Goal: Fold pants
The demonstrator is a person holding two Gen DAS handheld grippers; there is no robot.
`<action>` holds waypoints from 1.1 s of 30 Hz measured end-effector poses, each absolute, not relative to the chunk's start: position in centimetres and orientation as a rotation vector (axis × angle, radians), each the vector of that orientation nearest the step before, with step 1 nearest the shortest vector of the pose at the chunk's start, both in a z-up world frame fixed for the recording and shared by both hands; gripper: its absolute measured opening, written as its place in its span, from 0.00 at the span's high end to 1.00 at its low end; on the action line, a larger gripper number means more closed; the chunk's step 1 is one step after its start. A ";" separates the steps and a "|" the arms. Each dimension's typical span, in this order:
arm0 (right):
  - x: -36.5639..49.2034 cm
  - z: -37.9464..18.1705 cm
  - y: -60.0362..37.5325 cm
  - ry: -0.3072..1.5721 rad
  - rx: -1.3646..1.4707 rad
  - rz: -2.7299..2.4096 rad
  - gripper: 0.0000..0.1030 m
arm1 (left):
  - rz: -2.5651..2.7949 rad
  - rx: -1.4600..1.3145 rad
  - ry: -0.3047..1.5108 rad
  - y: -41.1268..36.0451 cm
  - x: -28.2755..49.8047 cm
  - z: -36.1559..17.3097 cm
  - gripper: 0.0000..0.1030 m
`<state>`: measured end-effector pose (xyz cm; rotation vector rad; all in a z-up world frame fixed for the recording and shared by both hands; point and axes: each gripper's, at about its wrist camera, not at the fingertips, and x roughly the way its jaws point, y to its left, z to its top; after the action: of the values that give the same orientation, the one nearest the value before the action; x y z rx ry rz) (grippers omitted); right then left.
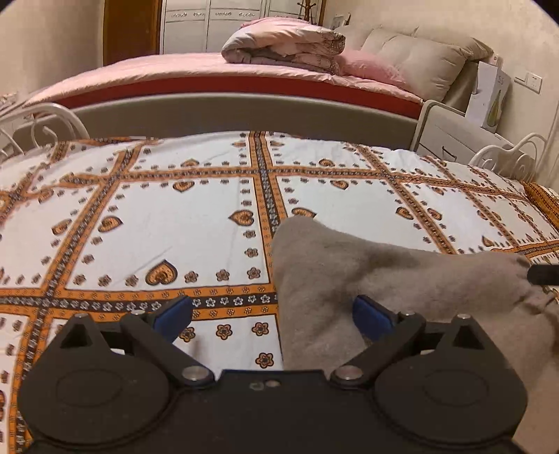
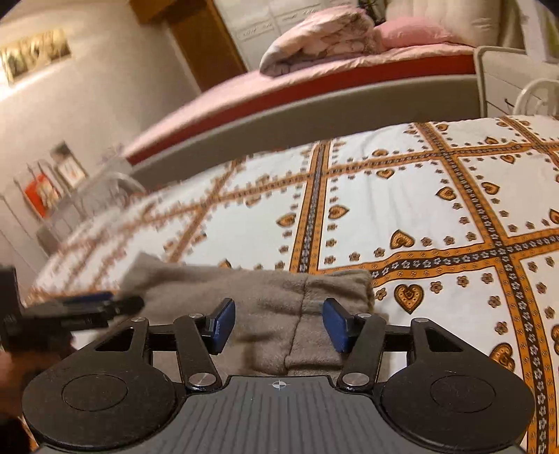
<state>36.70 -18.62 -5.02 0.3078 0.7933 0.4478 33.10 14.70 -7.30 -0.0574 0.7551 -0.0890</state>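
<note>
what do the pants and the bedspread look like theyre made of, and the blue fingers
Pants: soft matte fleece or brushed knit, going by the fuzzy grey-brown nap and thick rounded folds. Bedspread: thin woven cloth, probably cotton, flat and matte with fine creases and a printed orange pattern. Fingers: blue pads, likely rubber or plastic, smooth on black arms.

1. Nearest, filling mid-frame: a bed under a white bedspread patterned with orange bands, hearts and flowers.
2. Behind it, a second bed with a pink sheet, grey footboard, folded quilt and pink pillow.
3. Upper centre: white wardrobe doors beside a brown wooden door.
4. Right: a white nightstand.
5. Upper left of right wrist view: a framed picture on a beige wall.
</note>
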 end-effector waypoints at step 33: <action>31.4 -9.1 -28.1 1.061 0.842 0.476 0.13 | -0.282 -0.451 0.915 19.0 24.6 -9.2 0.09</action>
<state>31.41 -28.09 -9.07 0.8424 1.0612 0.4759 24.56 19.05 -9.19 -0.4505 0.9154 -0.2823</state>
